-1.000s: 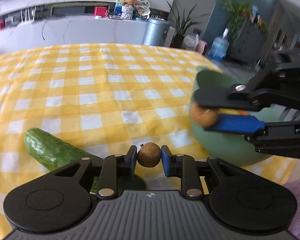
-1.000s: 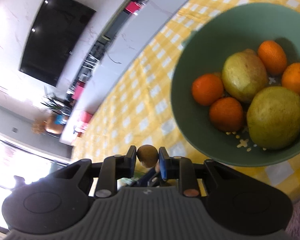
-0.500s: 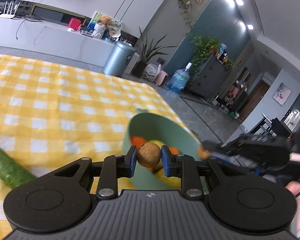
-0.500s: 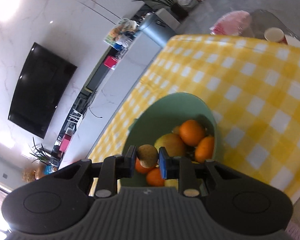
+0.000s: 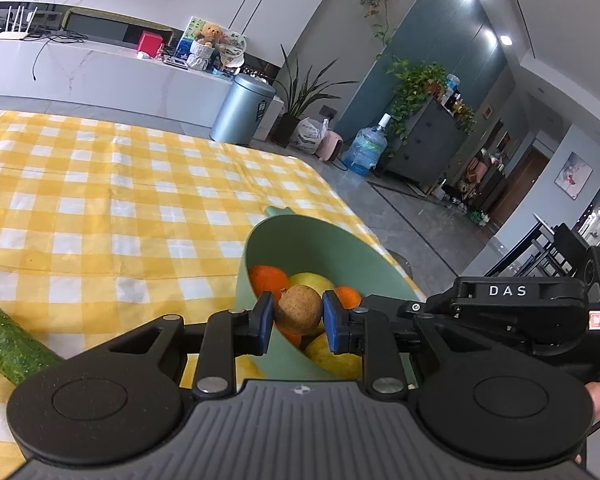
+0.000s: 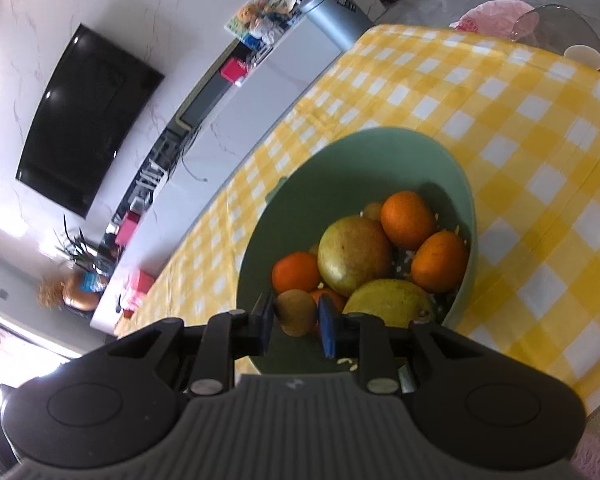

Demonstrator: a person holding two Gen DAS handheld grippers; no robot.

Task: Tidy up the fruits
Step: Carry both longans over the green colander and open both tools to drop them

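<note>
My left gripper (image 5: 298, 320) is shut on a small round brown fruit (image 5: 299, 315) and holds it over the near rim of the green bowl (image 5: 324, 236). The bowl holds oranges (image 5: 269, 279) and yellow-green pears (image 5: 332, 356). My right gripper (image 6: 296, 318) is shut on a second small brown fruit (image 6: 296, 312), over the near side of the same bowl (image 6: 380, 144). Oranges (image 6: 407, 219) and pears (image 6: 354, 256) lie inside it. The right gripper's body (image 5: 520, 312) shows at the right of the left wrist view.
A cucumber (image 5: 8, 340) lies on the yellow checked tablecloth (image 5: 120, 200) at the lower left. The table's right edge (image 5: 364, 224) runs just beyond the bowl. A cup (image 6: 584, 56) stands past the far table edge.
Both grippers have moved over the bowl with their brown fruits still held. The left gripper rose from the cloth beside the cucumber and swung right. The right gripper now sits lower, closer to the bowl.
</note>
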